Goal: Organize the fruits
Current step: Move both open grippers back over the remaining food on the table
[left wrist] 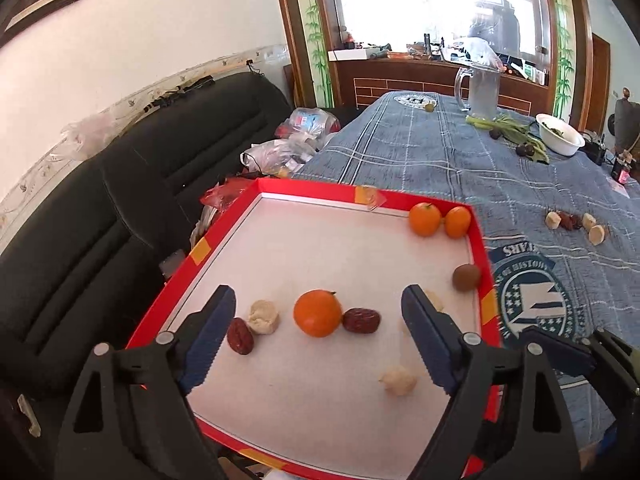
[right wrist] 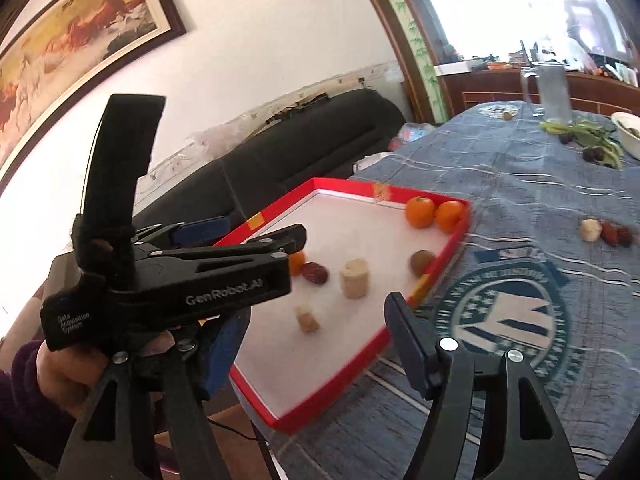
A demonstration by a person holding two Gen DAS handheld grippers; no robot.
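A red-rimmed white tray (left wrist: pixel 224 220) (right wrist: pixel 344 364) lies on the blue cloth. It holds an orange (left wrist: pixel 318 313), two oranges in the far corner (left wrist: pixel 425 219) (right wrist: pixel 419 211), a brown kiwi (left wrist: pixel 466 277) (right wrist: pixel 422 262), red dates (left wrist: pixel 361 320) (left wrist: pixel 240 336) (right wrist: pixel 314 273) and pale banana pieces (left wrist: pixel 263 317) (left wrist: pixel 399 380) (right wrist: pixel 354 279). My left gripper (left wrist: pixel 320 300) is open and empty above the tray, the orange between its fingers' line. My right gripper (right wrist: pixel 316 320) is open and empty at the tray's near right edge. The left gripper (right wrist: pixel 256 236) shows in the right wrist view.
More banana pieces and dates (left wrist: pixel 576 222) (right wrist: pixel 606 231) lie on the cloth to the right of the tray. Farther back stand a glass jug (left wrist: pixel 482 88), green vegetables (left wrist: pixel 508 126) and a white bowl (left wrist: pixel 560 134). A black sofa (left wrist: pixel 100 208) runs along the left.
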